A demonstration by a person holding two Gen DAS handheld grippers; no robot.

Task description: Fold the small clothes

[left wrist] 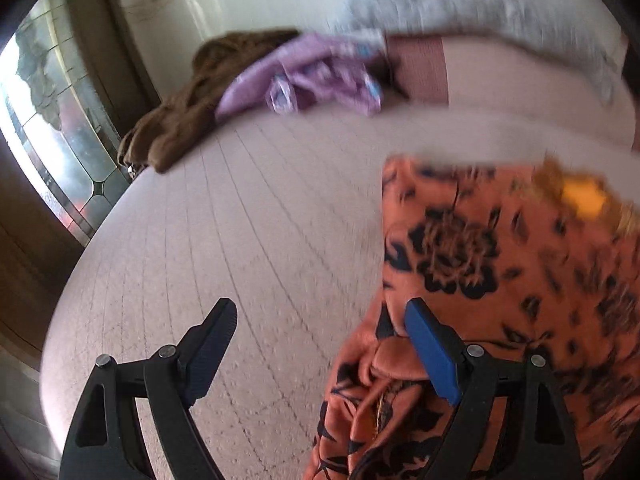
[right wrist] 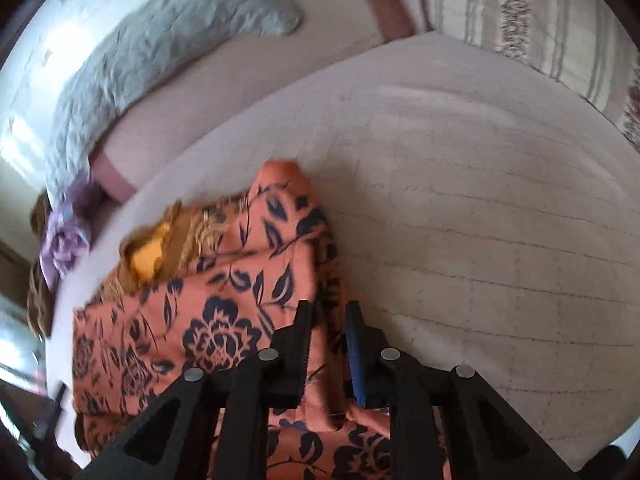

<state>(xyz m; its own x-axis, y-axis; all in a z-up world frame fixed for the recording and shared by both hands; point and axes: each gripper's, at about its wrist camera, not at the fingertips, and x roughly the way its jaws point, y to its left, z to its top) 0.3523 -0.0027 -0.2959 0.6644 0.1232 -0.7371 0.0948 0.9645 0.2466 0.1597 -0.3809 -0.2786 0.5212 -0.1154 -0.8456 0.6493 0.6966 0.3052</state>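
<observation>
An orange garment with a dark floral print (left wrist: pixel 500 280) lies on the pale quilted bed (left wrist: pixel 260 220), with a yellow trimmed neck part at its far end. My left gripper (left wrist: pixel 320 320) is open wide above the garment's left edge; its right finger is over the cloth and its left finger over the bare quilt. In the right wrist view the garment (right wrist: pixel 200 300) lies left of centre. My right gripper (right wrist: pixel 327 320) has its jaws close together around a raised fold at the garment's right edge.
A purple patterned garment (left wrist: pixel 316 76) and a brown one (left wrist: pixel 188 108) lie at the far side of the bed. A grey blanket (right wrist: pixel 152 60) lies along the back, and a striped pillow (right wrist: pixel 540 12) at the far right. A window (left wrist: pixel 52 120) stands left.
</observation>
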